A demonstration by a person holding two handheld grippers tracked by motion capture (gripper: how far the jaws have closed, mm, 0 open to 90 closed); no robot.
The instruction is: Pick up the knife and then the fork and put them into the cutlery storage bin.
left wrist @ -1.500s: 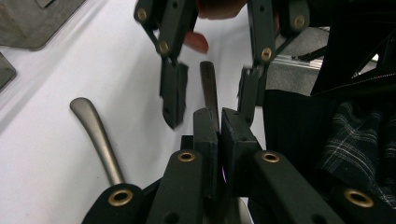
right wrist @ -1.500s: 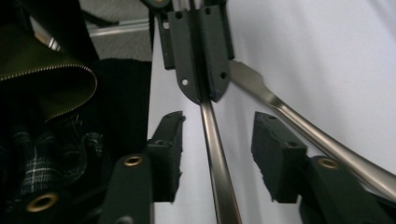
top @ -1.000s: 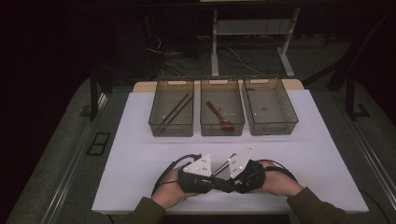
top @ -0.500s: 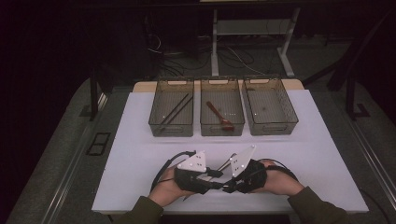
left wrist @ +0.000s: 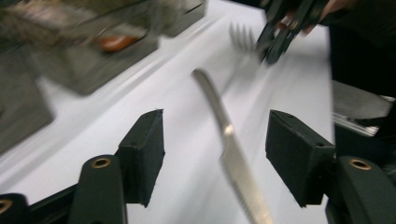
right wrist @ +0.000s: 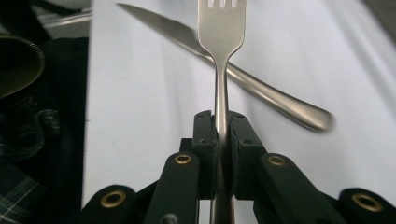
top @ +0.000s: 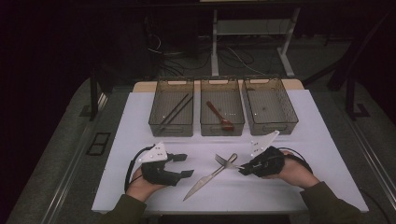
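1. Right gripper [top: 241, 169] fingers [right wrist: 205, 140] pinching fork [top: 226, 162] by its handle, tines pointing toward left gripper.
2. Left gripper [top: 187, 165] fingers [left wrist: 142, 151] spread, just opening, nothing between.
3. Knife [top: 210, 177] flat on bench [top: 140, 116], long axis diagonal, under fork.

surface: white table [top: 140, 121] | on it: three bins [top: 222, 122], knife [top: 205, 179]

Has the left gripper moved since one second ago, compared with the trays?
Yes. The left gripper has moved left, away from the right gripper; it was below the middle tray, now below the left tray.
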